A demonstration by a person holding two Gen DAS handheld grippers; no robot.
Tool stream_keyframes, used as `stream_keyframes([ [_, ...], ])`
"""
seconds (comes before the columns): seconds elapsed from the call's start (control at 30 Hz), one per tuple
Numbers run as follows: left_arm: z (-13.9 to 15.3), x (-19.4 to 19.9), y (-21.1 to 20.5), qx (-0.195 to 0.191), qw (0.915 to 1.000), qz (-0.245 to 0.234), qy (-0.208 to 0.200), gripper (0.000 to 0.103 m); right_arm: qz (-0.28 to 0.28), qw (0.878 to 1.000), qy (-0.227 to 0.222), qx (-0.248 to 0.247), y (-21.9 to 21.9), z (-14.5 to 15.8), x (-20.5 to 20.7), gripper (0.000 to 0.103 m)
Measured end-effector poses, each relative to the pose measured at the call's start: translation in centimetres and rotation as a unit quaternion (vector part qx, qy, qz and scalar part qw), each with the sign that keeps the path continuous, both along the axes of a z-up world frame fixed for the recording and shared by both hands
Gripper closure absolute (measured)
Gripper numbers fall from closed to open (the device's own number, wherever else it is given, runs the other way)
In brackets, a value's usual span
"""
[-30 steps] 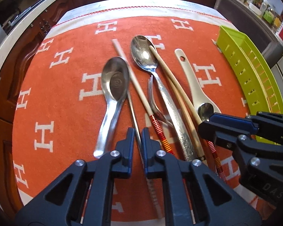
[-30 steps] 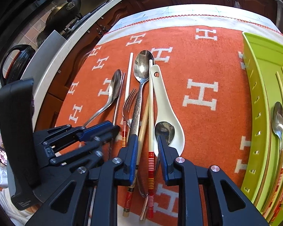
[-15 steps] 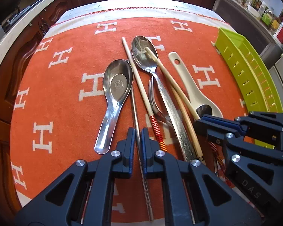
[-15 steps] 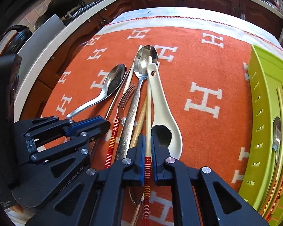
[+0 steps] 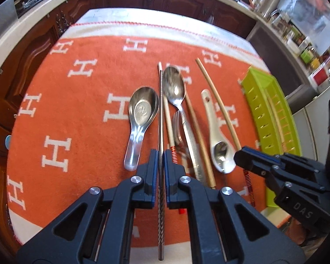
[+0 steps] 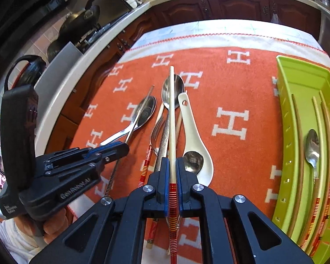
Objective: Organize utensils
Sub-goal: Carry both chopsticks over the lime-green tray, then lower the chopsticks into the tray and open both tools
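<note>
The left gripper (image 5: 161,158) is clamped on a metal chopstick (image 5: 160,114), which runs straight out between its pads above the orange cloth (image 5: 81,118) covering the counter. The right gripper (image 6: 172,171) is clamped on a wooden chopstick (image 6: 172,110) with a red-banded end, pinched just above the bands and pointing away over the pile. Below them a loose pile lies on the cloth: a short metal soup spoon (image 5: 143,112), a long steel spoon (image 5: 175,88), a fork (image 6: 157,129), a white ceramic spoon (image 6: 193,136) and more wooden chopsticks. To the right stands the green tray (image 6: 297,81), already holding several chopsticks and a small spoon (image 6: 312,147) in its long compartments.
</note>
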State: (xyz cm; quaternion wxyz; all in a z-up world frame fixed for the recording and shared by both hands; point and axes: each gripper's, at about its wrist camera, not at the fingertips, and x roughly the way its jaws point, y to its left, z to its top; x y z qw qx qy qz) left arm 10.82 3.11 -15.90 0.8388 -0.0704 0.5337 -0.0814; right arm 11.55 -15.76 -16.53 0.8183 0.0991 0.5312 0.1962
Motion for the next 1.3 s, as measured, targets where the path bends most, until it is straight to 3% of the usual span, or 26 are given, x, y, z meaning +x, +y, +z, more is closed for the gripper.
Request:
stream_keyframes([
  [0.3, 5.1, -0.1, -2.9, -0.046, 0.9983, -0.033, -0.012, 0.1, -0.043, 0.998, -0.022, 0.037, -3.1, 3.7, -2.1, 0.097],
  [0.57, 7.1, 1.3, -13.3, -0.054, 0.9919, -0.115, -0.008, 0.1, -0.124, 0.991, -0.034, 0.043, -10.7, 5.9, -4.7, 0.097],
  [0.9, 4.4, 3.5, -22.8, -0.066, 0.9867, -0.139, 0.054, 0.1, -0.205, 0.978, -0.025, 0.015, -20.2, 4.9, -6.7, 0.097],
  [1.17, 0.8, 4.8, -24.2, -0.052, 0.9866, -0.13, 0.085, 0.1, -0.211, 0.977, 0.0, 0.002, -23.1, 1.9, -6.2, 0.097],
  [1.3, 0.3, 4.7, -24.1, -0.045, 0.9859, -0.134, 0.089, 0.099, -0.212, 0.977, 0.011, 0.0, -22.4, 0.6, -5.0, 0.093],
])
